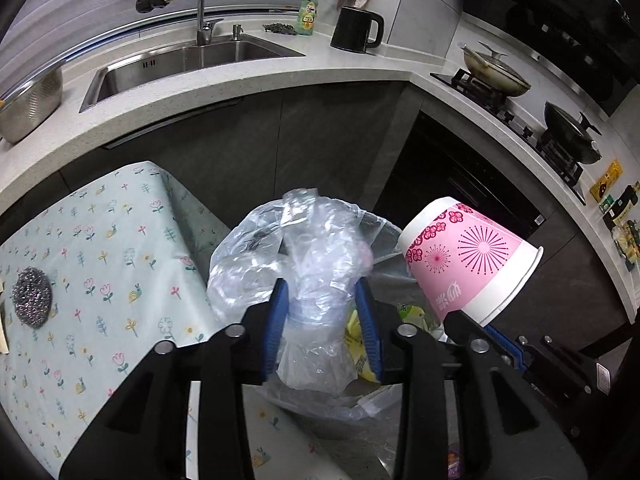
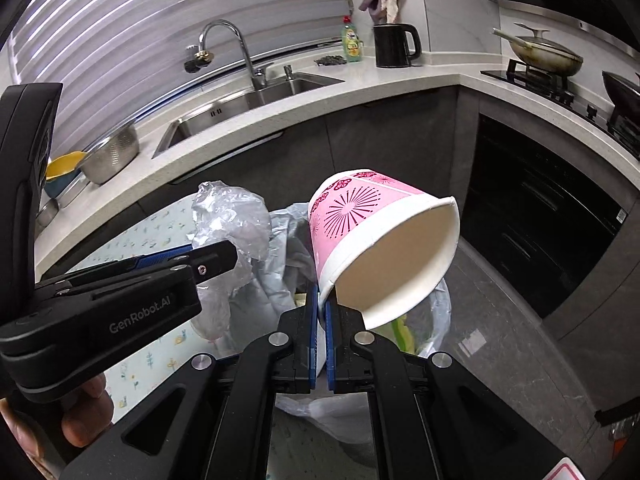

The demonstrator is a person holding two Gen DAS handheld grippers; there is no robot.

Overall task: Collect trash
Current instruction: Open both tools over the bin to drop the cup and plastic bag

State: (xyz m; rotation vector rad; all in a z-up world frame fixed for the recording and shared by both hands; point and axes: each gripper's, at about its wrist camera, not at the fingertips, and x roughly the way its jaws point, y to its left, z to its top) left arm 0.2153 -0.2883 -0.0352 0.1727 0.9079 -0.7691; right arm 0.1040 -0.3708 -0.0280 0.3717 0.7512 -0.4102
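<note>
Both grippers hang over the bin, a trash can lined with a clear bag (image 2: 436,320) standing just beside the flowered tablecloth (image 1: 80,260), so the step in hand looks like the drop itself. The left gripper (image 1: 322,320) has a crumpled wad of clear plastic (image 1: 316,280) between its blue fingers (image 1: 276,320); the jaws stand apart with the wad bulging in the gap, and whether the pads press it at all is hard to tell — it may already be slipping free. The right gripper (image 2: 321,320) is pinched tight on the rim of a pink paper cup (image 2: 376,248), which tilts with its empty mouth toward the camera, above the open bag (yellow-green scraps already lie inside). The next move, as I judge it, calls for the left fingers to spread enough to shed the clinging film, and for the right to part squarely over the opening — the cup is light and could bounce off the rim.
</note>
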